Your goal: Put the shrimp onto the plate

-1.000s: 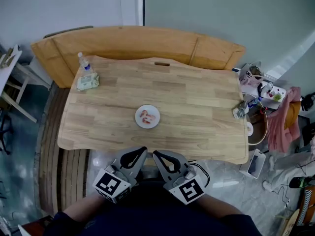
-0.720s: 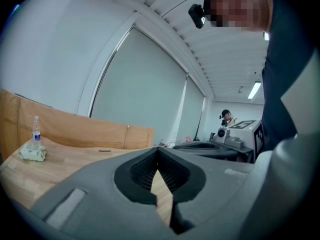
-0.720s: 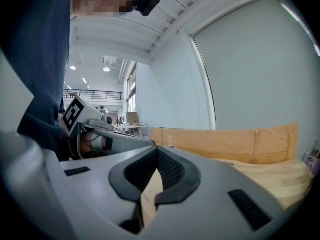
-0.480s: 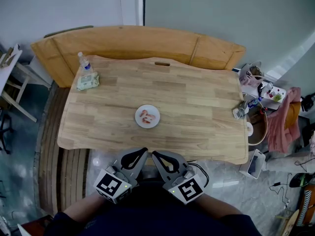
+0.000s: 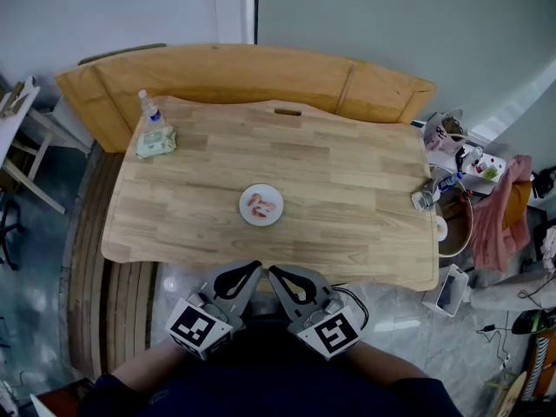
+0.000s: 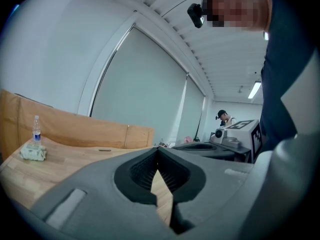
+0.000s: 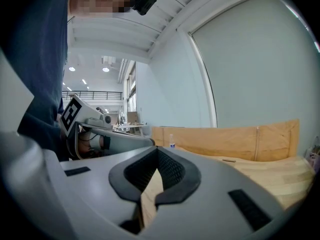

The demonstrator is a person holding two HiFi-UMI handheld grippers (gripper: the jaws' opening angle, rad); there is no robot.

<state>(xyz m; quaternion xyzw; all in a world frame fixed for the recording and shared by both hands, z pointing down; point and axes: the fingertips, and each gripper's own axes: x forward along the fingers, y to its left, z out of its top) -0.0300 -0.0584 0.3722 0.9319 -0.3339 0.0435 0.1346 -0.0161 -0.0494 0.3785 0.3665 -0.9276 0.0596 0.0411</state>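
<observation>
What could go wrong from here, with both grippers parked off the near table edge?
1. The shrimp already lie on the plate; another reach in could nudge the plate or knock them off.
2. The left gripper and right gripper are shut and close together just off the table edge; moving forward, they might clip it or each other.

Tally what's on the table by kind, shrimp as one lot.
Plate: 1
Shrimp lot: 1
Water bottle: 1
Wipes pack: 1
Small item at the right edge, too small to identify: 1
Total: 5
</observation>
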